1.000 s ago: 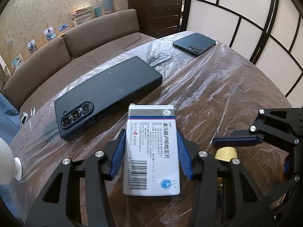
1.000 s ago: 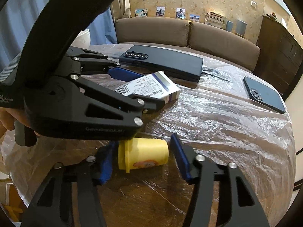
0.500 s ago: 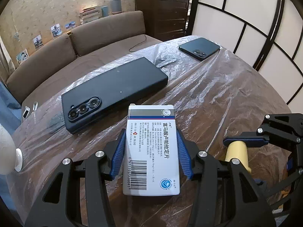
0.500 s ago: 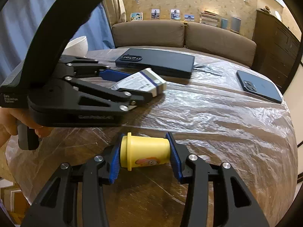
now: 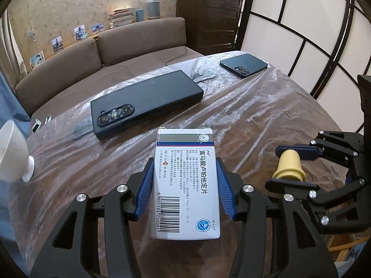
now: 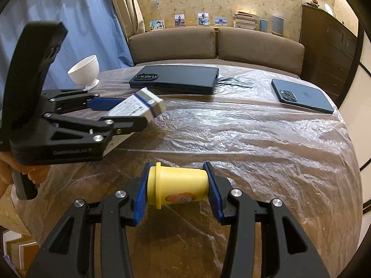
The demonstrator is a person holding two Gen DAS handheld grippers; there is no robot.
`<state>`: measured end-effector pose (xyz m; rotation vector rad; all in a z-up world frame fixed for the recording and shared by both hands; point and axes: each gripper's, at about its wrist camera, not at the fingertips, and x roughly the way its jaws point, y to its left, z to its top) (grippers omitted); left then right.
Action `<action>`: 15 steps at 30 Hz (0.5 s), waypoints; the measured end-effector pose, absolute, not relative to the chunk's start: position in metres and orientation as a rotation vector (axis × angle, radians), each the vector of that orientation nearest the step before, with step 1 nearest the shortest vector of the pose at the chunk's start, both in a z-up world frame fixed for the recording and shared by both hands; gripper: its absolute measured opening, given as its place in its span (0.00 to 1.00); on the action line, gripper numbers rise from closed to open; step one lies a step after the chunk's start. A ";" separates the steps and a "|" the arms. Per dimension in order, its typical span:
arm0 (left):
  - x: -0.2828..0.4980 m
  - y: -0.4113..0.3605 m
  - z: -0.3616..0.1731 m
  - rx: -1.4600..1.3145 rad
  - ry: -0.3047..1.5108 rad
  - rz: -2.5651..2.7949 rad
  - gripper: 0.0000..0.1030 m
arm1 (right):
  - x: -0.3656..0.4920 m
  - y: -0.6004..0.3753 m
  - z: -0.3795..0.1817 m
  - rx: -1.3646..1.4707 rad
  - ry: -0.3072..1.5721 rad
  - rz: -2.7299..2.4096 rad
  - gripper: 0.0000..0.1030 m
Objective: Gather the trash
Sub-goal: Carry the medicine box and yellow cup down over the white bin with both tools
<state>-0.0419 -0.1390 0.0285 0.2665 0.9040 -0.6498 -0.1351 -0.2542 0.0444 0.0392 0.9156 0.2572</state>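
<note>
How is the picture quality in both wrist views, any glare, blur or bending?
Left wrist view: glare streaks on the clear plastic table cover, the white footed bowl smeared at the edge, the black-framed screen panels bowed. Right wrist view: the white medicine box slightly blurred, the yellow plastic cup sharp.

Glossy cardboard medicine box (image 5: 185,180), smooth yellow plastic cup (image 6: 178,188), crinkled shiny plastic sheet (image 6: 255,143)

Plastic-covered table (image 6: 255,143), two phones (image 6: 176,78), bowl (image 6: 84,70)
</note>
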 end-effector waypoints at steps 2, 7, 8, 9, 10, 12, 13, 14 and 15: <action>-0.049 -0.136 0.029 0.254 0.906 -0.641 0.50 | -0.139 -0.254 0.045 0.037 0.916 0.260 0.43; -0.071 -0.132 0.031 0.247 0.895 -0.612 0.50 | -0.152 -0.250 0.048 0.038 0.917 0.281 0.43; -0.076 -0.131 0.032 0.247 0.893 -0.606 0.50 | -0.155 -0.250 0.049 0.038 0.917 0.286 0.43; -0.082 -0.130 0.032 0.246 0.891 -0.601 0.50 | -0.159 -0.249 0.050 0.039 0.915 0.293 0.43; -0.086 -0.130 0.033 0.245 0.889 -0.596 0.50 | -0.162 -0.248 0.051 0.039 0.914 0.299 0.43; -0.099 -0.127 0.033 0.240 0.887 -0.585 0.50 | -0.169 -0.246 0.053 0.040 0.913 0.310 0.43; -0.102 -0.126 0.033 0.236 0.887 -0.581 0.50 | -0.173 -0.244 0.054 0.039 0.912 0.318 0.43; -0.108 -0.124 0.033 0.228 0.890 -0.575 0.50 | -0.176 -0.243 0.055 0.037 0.911 0.323 0.43; -0.112 -0.123 0.032 0.224 0.893 -0.569 0.50 | -0.179 -0.242 0.056 0.035 0.910 0.328 0.43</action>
